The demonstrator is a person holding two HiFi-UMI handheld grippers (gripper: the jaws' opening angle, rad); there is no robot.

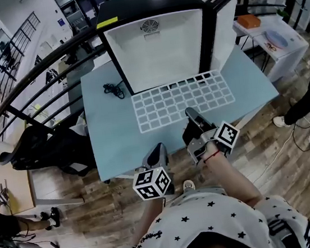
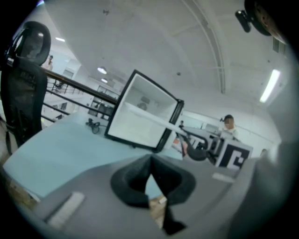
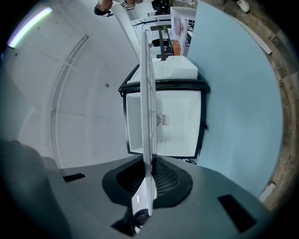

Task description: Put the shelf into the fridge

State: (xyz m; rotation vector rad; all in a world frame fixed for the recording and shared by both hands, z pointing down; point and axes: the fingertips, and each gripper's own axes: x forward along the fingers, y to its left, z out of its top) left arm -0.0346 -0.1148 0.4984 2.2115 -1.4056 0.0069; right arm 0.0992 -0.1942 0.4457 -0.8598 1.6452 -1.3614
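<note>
In the head view, the white grid shelf (image 1: 183,100) lay flat above the blue table (image 1: 111,137). Its far edge was at the open fridge (image 1: 155,41), with a black cable (image 1: 113,89) just left of the opening. The left gripper (image 1: 159,147) was near the table edge.

In the left gripper view, its jaws were together and empty.

In the right gripper view, the right gripper (image 3: 148,186) was clamped on the shelf's near edge, facing the fridge.

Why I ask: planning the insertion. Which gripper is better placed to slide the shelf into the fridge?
Right. The right gripper is shut on the white grid shelf's near edge, with the open fridge straight ahead. The left gripper is shut on nothing, off the shelf, by the table's near edge.
</note>
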